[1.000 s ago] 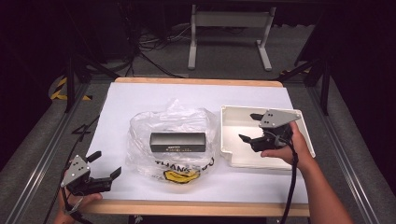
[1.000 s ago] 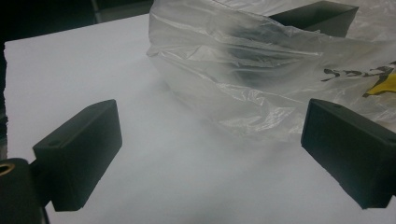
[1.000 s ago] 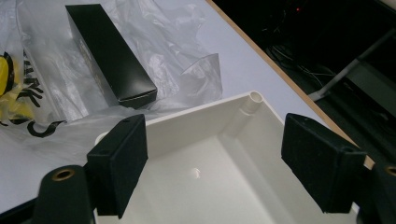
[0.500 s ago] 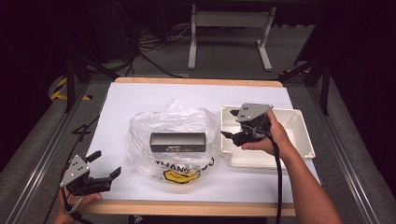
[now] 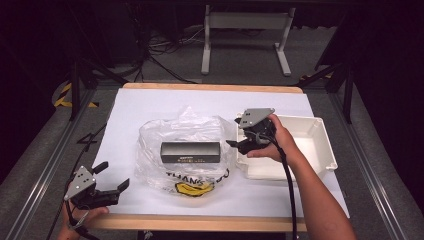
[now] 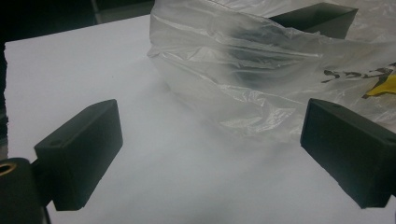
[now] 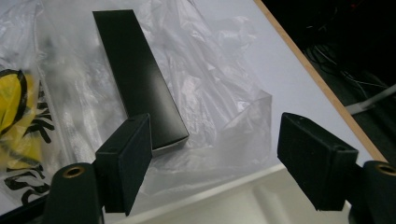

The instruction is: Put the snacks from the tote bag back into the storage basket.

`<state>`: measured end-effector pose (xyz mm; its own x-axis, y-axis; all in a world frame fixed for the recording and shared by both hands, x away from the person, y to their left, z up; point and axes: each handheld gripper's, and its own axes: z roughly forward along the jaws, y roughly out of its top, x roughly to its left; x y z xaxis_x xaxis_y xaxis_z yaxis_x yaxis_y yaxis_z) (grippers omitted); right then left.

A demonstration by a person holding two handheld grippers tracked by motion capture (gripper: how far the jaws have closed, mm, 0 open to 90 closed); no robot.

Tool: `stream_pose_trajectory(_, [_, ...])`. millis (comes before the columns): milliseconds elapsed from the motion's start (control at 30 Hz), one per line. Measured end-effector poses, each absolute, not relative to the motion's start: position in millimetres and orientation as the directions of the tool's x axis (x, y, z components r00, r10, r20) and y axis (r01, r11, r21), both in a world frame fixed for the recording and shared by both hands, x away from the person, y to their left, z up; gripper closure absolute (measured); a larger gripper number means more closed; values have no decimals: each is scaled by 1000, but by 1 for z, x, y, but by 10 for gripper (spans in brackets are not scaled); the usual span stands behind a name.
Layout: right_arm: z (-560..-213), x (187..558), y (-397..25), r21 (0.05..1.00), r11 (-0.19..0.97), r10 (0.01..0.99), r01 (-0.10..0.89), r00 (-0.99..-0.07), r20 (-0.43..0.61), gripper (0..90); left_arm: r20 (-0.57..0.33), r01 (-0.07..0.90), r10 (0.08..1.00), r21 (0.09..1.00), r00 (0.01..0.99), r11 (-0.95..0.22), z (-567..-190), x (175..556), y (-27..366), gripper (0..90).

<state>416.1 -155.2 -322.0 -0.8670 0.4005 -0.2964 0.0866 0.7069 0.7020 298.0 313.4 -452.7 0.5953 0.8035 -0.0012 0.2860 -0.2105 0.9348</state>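
A long black box (image 5: pixel 190 152) lies on a crumpled clear plastic bag (image 5: pixel 185 147) with yellow and black print, in the middle of the white table sheet. My right gripper (image 5: pixel 240 134) is open above the left rim of the white tray (image 5: pixel 320 145), its jaws facing the box's right end. In the right gripper view the box (image 7: pixel 137 79) and bag (image 7: pixel 219 93) lie just beyond the open jaws. My left gripper (image 5: pixel 114 176) is open at the table's front left, apart from the bag. The left gripper view has the bag (image 6: pixel 261 70) ahead, with the box (image 6: pixel 322 16) behind it.
The white table sheet (image 5: pixel 150 105) has bare room at the left and back. The wooden table edge (image 5: pixel 200 222) runs along the front. Metal frame rails flank both sides, and a stand (image 5: pixel 245 35) and cables sit on the floor beyond.
My right gripper has moved left from over the tray's middle to its left rim, toward the bag and box. The left gripper has stayed put.
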Motion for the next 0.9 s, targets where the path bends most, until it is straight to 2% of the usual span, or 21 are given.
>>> stream_pose_trajectory(600, [-341,430,-115,637,769,303,60,-912,-279,297,0,281,803,937,596,-209,-453,298,314,64])
stream_pose_trajectory(900, [-354,436,-89,574,818,226,35,-937,-265,306,-1,278,811,939,586,-200,-453,296,316,64])
